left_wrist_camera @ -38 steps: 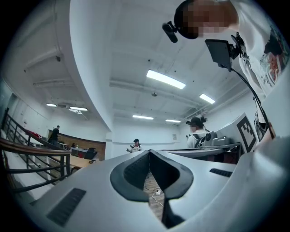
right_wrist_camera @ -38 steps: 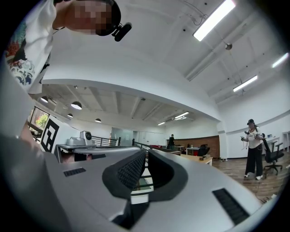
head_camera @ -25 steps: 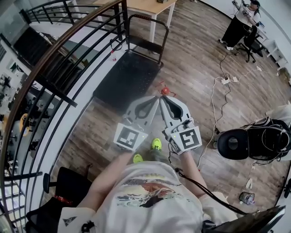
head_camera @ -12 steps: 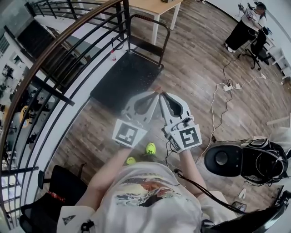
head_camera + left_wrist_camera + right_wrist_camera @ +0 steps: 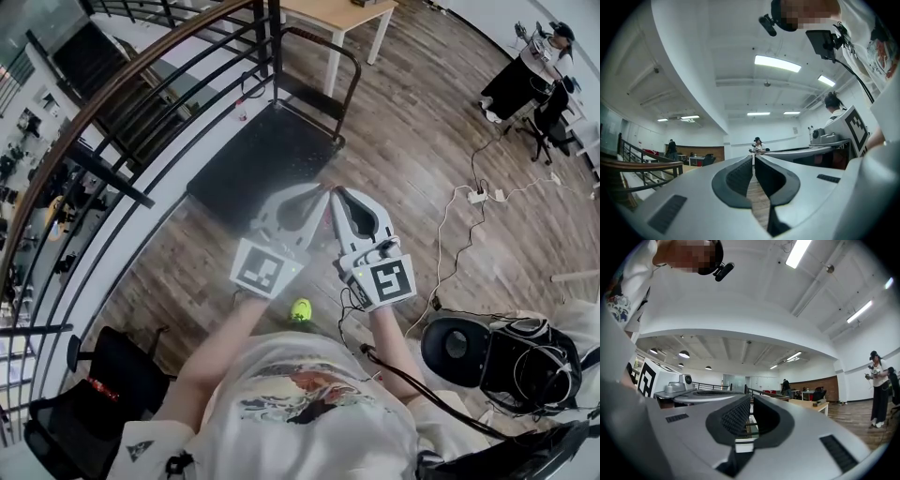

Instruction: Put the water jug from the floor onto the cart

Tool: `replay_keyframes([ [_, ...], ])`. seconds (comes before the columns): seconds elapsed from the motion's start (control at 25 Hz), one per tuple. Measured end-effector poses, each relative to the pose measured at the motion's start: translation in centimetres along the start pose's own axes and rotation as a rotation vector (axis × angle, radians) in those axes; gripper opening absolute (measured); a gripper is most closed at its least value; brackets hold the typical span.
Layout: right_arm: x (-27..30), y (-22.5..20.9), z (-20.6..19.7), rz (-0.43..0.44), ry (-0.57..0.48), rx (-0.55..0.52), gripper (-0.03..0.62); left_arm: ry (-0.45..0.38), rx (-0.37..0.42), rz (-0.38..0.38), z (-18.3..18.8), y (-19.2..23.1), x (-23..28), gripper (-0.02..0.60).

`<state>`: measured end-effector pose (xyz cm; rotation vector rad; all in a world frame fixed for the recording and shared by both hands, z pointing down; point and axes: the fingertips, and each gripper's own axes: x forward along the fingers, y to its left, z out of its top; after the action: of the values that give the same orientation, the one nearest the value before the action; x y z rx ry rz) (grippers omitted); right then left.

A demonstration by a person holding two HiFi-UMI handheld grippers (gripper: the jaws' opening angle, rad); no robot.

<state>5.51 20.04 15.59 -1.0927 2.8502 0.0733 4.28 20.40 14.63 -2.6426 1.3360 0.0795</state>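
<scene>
cart (image 5: 258,161): flatbed by railing (image 5: 89,120) | left gripper (image 5: 317,194): jaws together, empty | right gripper (image 5: 337,194): jaws together, empty | both level, tips close together near cart's edge

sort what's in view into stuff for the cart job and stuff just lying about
For the job: cart; left gripper and right gripper, both shut, empty. No water jug in view.
Lying about: power strip, wooden table, black chair, railing.
</scene>
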Motion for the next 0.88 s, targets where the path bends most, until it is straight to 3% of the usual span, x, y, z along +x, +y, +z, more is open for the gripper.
replay_keyframes([
  [0.44, 1.5, -4.4, -1.5, 0.007, 0.038, -0.001, 0.029, 0.030, -0.017, -0.030, -2.1, 1.0, 4.6, 0.012],
  [0.88, 6.1, -7.5, -2.2, -0.061, 0.008, -0.001, 0.029, -0.005, -0.003, -0.075, -3.7, 5.1, 8.0, 0.012],
])
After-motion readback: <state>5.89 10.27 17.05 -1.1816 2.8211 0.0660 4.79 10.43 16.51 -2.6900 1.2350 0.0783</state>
